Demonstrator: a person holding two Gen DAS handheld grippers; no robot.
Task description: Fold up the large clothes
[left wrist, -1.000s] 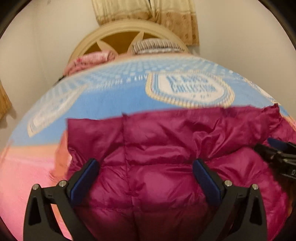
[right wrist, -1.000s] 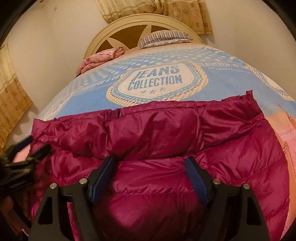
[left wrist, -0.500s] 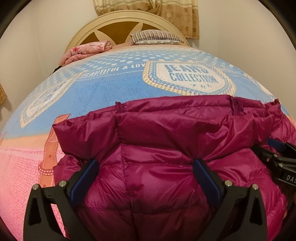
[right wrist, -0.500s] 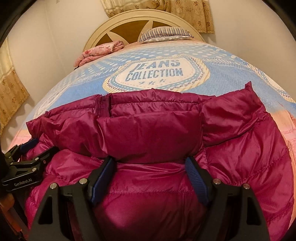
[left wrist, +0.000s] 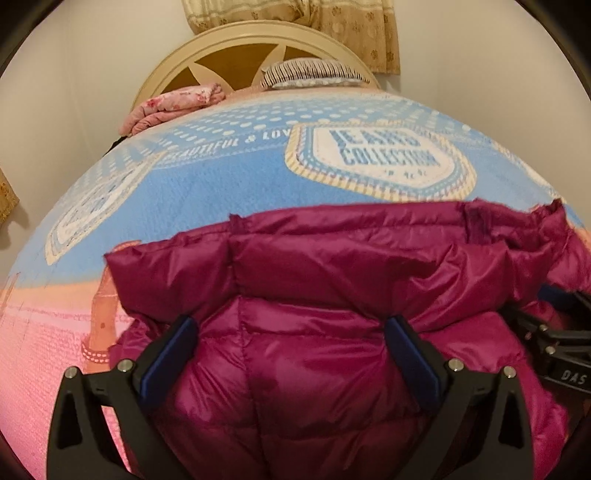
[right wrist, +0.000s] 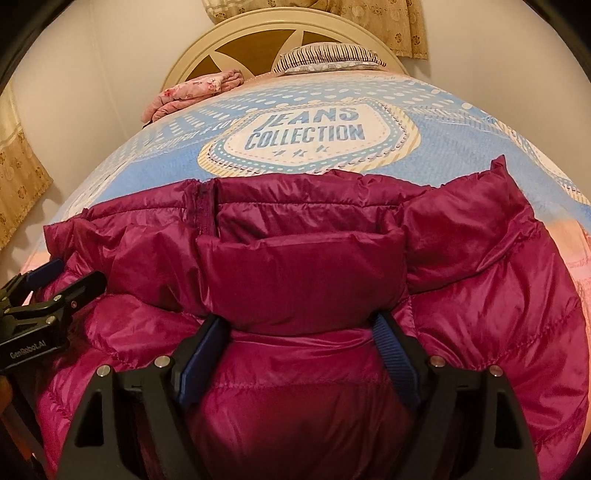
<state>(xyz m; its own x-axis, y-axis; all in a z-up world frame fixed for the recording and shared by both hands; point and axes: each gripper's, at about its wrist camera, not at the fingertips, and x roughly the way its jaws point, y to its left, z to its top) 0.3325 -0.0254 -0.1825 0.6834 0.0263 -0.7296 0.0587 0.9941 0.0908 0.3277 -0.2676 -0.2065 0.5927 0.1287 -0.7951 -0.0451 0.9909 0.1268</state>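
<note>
Jacket (right wrist: pixel 303 273) folded over on bed (right wrist: pixel 177 147), lying lower than before; R hand-held gripper (right wrist: pixel 295 350) opening, L hand-held gripper (left wrist: pixel 291 350) wide, fabric between jaws; fold laid.

Jacket (right wrist: pixel 314 266) lies on bed's (right wrist: pixel 461 125) near end; pillow (right wrist: pixel 328 55) by headboard (right wrist: pixel 258 33) behind

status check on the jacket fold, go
Left claw wide, jacket bulging between its jaws. Right claw opening, folded flap between its jaws. Jacket lies folded on the bedspread. Nothing in the way.

Warm dim light; fisheye-warped edges
</note>
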